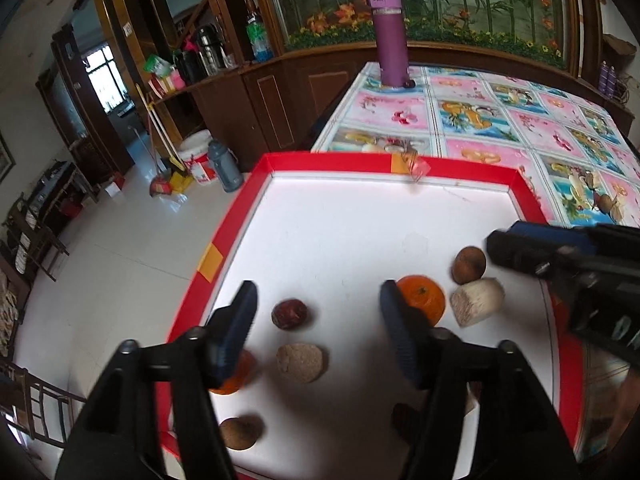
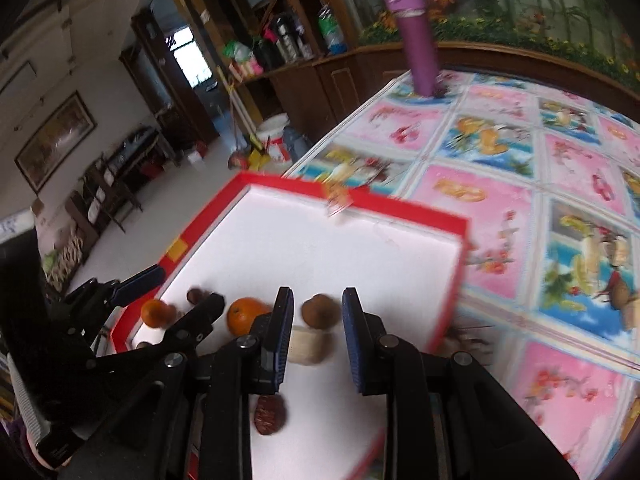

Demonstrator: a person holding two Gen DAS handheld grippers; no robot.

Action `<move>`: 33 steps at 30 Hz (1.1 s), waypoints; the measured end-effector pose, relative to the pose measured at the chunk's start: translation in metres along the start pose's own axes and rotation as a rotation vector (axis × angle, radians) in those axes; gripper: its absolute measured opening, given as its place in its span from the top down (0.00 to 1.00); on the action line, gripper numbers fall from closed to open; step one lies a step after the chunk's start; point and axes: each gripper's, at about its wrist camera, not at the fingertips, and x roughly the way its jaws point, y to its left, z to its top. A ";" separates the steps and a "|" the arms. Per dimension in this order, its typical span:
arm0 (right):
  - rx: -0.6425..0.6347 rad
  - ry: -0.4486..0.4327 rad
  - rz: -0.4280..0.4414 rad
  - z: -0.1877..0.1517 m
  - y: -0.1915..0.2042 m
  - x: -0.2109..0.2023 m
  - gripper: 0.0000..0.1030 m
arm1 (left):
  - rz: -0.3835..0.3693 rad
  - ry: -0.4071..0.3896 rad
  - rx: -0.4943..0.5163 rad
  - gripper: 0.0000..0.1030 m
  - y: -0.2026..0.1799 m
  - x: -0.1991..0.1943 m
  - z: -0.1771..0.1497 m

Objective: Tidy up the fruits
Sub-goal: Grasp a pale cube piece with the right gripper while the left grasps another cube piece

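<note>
The fruits lie loose on the white floor of a red-rimmed tray (image 1: 256, 184) that sits on the table (image 1: 520, 120) with its patterned cloth, and nothing is gripped yet. The left gripper (image 1: 316, 328) hangs over the near half of the tray with its jaws wide apart; a dark red date (image 1: 290, 313) sits between them and a flat tan piece (image 1: 301, 362) lies just toward 6 o'clock of it. The right gripper (image 2: 316, 340) also has its jaws apart, with a brown round fruit (image 2: 319, 309) at 12 o'clock and a pale cut chunk (image 2: 306, 343) partly hidden behind the left-hand finger. The main risk is crowding: the orange (image 1: 424, 300), the brown fruit and the pale chunk lie almost touching, so a closing finger could shove a neighbour aside rather than seat on one fruit. The round pieces would likely roll on the smooth floor. The two grippers work close together, and a reach toward the orange could bring them into contact. Another orange (image 1: 236, 376) lies hard against the rim at 8 o'clock, half hidden by the left finger, leaving little room for a finger there. Both views are blurred, so exact gaps are hard to judge.
</note>
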 end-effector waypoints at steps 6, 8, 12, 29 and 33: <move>0.081 -0.073 -0.073 0.001 -0.066 -0.043 0.77 | -0.001 -0.055 0.024 0.29 -0.026 -0.019 0.015; 0.116 -0.094 -0.114 -0.001 -0.098 -0.057 0.77 | -0.017 -0.076 0.038 0.29 -0.038 -0.027 0.020; 0.206 -0.116 -0.200 -0.005 -0.164 -0.078 0.76 | -0.078 -0.094 0.062 0.29 -0.068 -0.039 0.031; 0.309 0.020 -0.090 -0.012 -0.240 -0.057 0.74 | -0.271 -0.020 0.246 0.28 -0.202 -0.046 0.041; 0.259 0.059 -0.112 -0.014 -0.235 -0.058 0.75 | -0.286 -0.002 0.260 0.28 -0.221 -0.046 0.040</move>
